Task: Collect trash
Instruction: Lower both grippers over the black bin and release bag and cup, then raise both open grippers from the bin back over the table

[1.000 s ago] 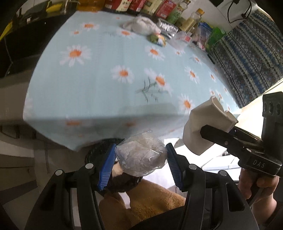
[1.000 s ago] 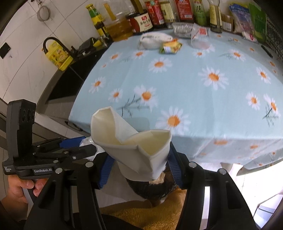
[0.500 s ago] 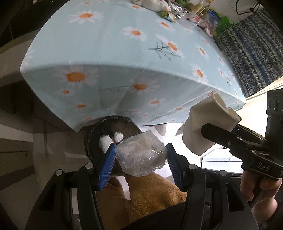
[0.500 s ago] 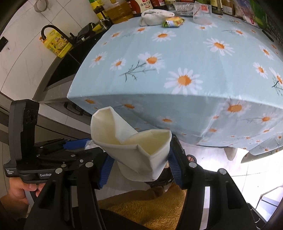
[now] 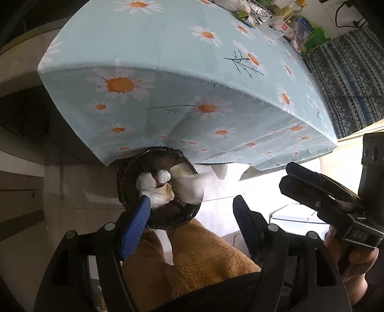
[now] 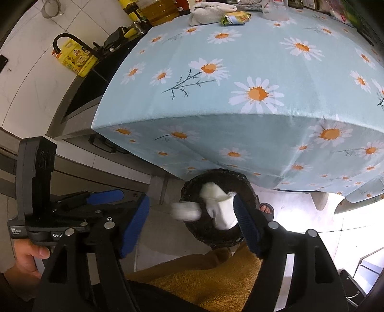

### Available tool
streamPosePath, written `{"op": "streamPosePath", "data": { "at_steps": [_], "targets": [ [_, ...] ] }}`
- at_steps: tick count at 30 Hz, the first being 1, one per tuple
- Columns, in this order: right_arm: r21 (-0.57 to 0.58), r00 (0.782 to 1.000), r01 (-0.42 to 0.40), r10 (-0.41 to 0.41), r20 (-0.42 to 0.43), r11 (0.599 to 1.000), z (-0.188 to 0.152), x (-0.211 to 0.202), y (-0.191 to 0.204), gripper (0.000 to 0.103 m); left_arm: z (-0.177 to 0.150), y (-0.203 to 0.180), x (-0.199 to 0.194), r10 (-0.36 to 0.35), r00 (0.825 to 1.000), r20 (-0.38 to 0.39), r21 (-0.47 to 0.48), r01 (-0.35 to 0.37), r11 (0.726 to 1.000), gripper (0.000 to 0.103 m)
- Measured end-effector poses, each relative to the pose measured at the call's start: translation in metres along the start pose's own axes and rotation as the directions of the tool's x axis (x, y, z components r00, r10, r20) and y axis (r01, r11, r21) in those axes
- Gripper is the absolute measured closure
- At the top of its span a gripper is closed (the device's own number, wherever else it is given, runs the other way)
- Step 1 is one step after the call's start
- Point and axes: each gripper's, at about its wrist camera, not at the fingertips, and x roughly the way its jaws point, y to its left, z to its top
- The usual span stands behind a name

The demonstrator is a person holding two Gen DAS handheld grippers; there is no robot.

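A dark round trash bin (image 5: 124,189) (image 6: 242,182) stands on the floor under the edge of the daisy tablecloth (image 5: 192,60). My left gripper (image 5: 192,216) hangs above it, its jaws opening, with nothing pressed between them. The clear plastic wad (image 5: 157,200) (image 6: 186,211) drops into the bin. My right gripper (image 6: 189,223) (image 5: 312,189) is opening too. The white paper cup (image 6: 220,207) (image 5: 189,187) falls bin-ward beside its right pad (image 6: 246,226). More trash lies at the table's far end: a crumpled white tissue (image 6: 211,12) and a green-yellow wrapper (image 6: 236,18).
Bottles and packets line the table's far edge. A yellow oil jug (image 6: 76,60) stands on the counter at left. Patterned fabric (image 5: 348,79) is at right. A person's orange fleece lap (image 5: 204,259) is just below the grippers, and a sandalled foot (image 6: 266,210) is beside the bin.
Both grippers sank toward the bin and opened. The plastic wad left the left gripper and the paper cup left the right gripper; both are falling into the bin.
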Motion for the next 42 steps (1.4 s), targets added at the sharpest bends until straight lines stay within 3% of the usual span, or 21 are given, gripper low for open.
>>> {"op": "streamPosePath", "data": {
  "at_steps": [12, 15, 35, 42],
  "targets": [
    [0.016, 1.0, 0.01, -0.011, 0.022, 1.0, 0.009, -0.007, -0.007, 0.03, 0.006, -0.003, -0.004, 0.014, 1.0, -0.001, 0.011, -0.014, 1.0, 0.034],
    [0.023, 1.0, -0.003, 0.003, 0.007, 1.0, 0.012, -0.007, -0.008, 0.03, 0.009, -0.006, -0.008, -0.01, 1.0, 0.001, 0.018, 0.01, 1.0, 0.034],
    [0.01, 0.984, 0.022, -0.023, 0.177, 1.0, 0.061, -0.071, -0.029, 0.03, 0.058, -0.054, -0.071, -0.014, 0.986, 0.163, 0.123, -0.006, 0.992, 0.034],
    [-0.025, 0.982, 0.041, -0.036, 0.188, 0.999, 0.084, -0.077, -0.042, 0.03, 0.081, -0.067, -0.077, -0.006, 0.979, 0.206, 0.132, -0.021, 0.991, 0.034]
  ]
}}
